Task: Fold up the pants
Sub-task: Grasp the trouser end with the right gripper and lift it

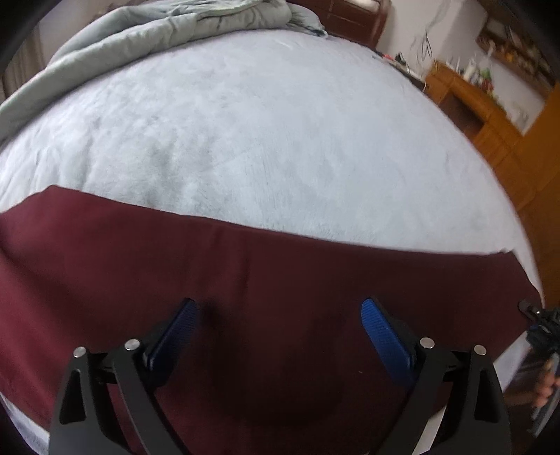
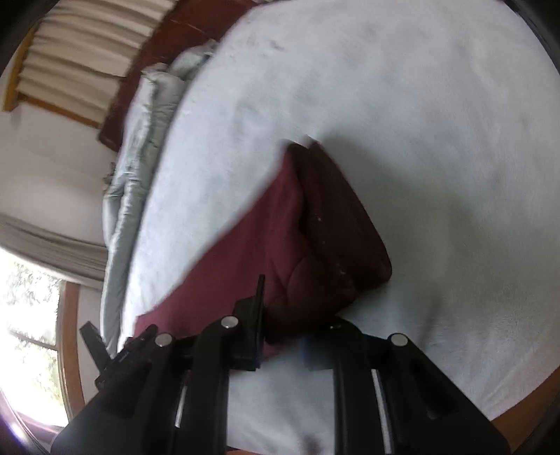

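The maroon pants (image 1: 147, 266) lie spread on the pale blue bed cover (image 1: 245, 122), near its front edge, well apart from the bunched grey quilt (image 1: 168, 31). The left gripper (image 1: 280, 336) hangs over them, fingers spread wide, holding nothing. The right gripper (image 2: 283, 346) pinches one end, cloth bunched and lifting. Judged from this, folding is barely begun; most remains.

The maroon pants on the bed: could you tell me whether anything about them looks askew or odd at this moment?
Yes. In the right wrist view the maroon pants bunch into a raised fold where the right gripper has pinched them, while the part under the open left gripper lies flat.
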A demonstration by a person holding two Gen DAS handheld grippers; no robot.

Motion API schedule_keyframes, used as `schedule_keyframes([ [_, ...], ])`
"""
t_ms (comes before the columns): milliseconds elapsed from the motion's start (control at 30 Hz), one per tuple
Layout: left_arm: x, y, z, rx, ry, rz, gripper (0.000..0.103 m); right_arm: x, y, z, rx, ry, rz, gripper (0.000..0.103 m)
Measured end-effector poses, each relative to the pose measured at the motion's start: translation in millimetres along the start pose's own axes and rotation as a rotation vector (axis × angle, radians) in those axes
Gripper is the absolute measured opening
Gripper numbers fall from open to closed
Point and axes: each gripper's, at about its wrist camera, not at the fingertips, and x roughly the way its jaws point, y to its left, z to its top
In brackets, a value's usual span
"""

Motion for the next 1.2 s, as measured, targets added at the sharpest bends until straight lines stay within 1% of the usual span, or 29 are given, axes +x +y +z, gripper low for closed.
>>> schedule_keyframes([
  [100,-20,15,1,-0.018,-0.026,0.002,0.096,-7,47,0,-0.103,-0.023,0.006,0.015],
  [133,-27,22,0,-0.028,-0.027,0.007,0.096,-9,70,-1,-0.158,-0.028,0.011,0.016],
  [200,-35,35,-1,-0.038,-0.026,0.013,0.096,-10,102,-4,-0.22,-0.032,0.021,0.016],
  [233,-39,40,-2,-0.041,-0.027,0.02,0.096,-8,123,-5,-0.26,-0.035,0.036,0.016],
  [300,-47,54,0,-0.042,-0.038,0.058,0.096,0,156,-10,-0.312,-0.023,0.067,0.016],
  [367,-54,71,-2,-0.049,-0.044,0.083,0.096,12,182,-11,-0.351,-0.008,0.087,0.016],
  [433,-60,83,-4,-0.066,-0.042,0.086,0.096,27,208,-15,-0.378,0.016,0.11,0.016],
  [500,-66,100,-6,-0.091,-0.038,0.092,0.096,39,226,-20,-0.394,0.038,0.133,0.016],
  [533,-69,108,-6,-0.102,-0.038,0.095,0.096,50,241,-22,-0.402,0.05,0.145,0.016],
  [733,-88,160,-13,-0.197,-0.07,0.11,0.096,88,306,-47,-0.46,0.132,0.231,0.016],
  [867,-95,182,-19,-0.26,-0.071,0.076,0.096,115,341,-62,-0.491,0.186,0.253,0.016],
  [1000,-100,197,-23,-0.296,-0.082,0.061,0.096,144,366,-87,-0.54,0.239,0.222,0.017],
  [1100,-101,210,-26,-0.351,-0.072,-0.014,0.096,159,368,-110,-0.551,0.288,0.214,0.017],
  [1167,-101,216,-27,-0.382,-0.068,-0.053,0.096,183,378,-134,-0.576,0.332,0.202,0.017],
  [1200,-101,218,-28,-0.392,-0.068,-0.069,0.096,187,379,-141,-0.587,0.342,0.198,0.017],
])
